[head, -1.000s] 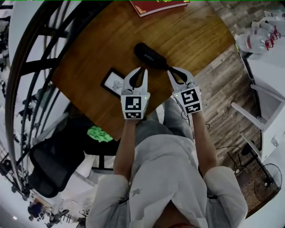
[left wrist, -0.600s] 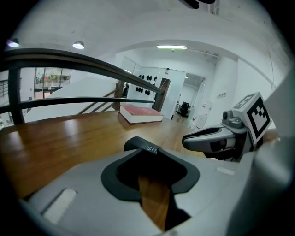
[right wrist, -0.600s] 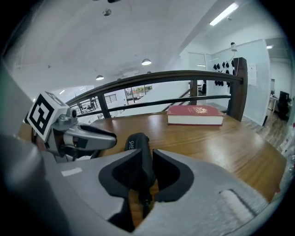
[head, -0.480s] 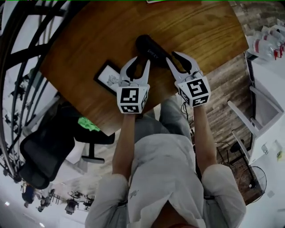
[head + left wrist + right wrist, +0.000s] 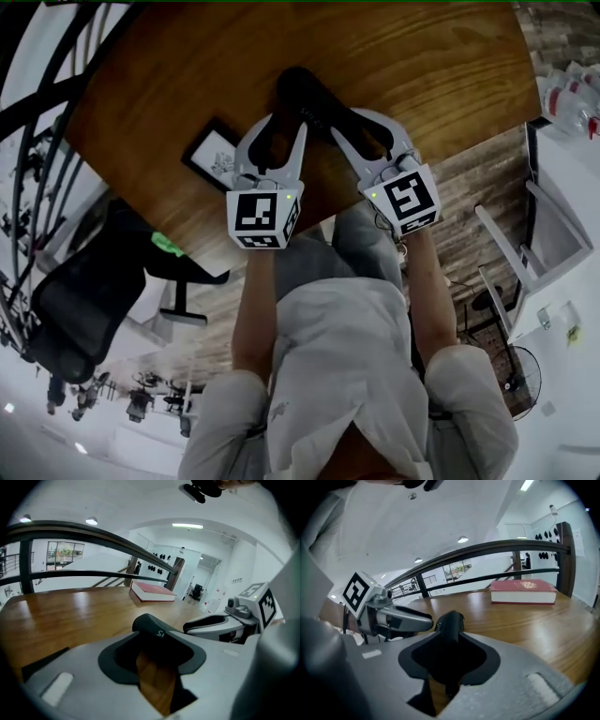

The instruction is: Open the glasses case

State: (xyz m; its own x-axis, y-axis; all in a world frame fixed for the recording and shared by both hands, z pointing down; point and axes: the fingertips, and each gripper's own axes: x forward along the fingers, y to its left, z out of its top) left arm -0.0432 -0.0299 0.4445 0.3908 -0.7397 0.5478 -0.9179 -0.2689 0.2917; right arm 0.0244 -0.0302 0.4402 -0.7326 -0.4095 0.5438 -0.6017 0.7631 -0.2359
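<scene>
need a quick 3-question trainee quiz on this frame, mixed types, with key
1. True or false: the glasses case is already open.
2. What sits between the jaws of the left gripper? A) nothing B) one end of the glasses case C) a mug
3. Fill in: the red book lies on the wooden ____.
Key: 1 false, it is closed. 2 B; the jaws of the left gripper and the right gripper have just been opening, each with a case end between them, not clamped. 3 table.
</scene>
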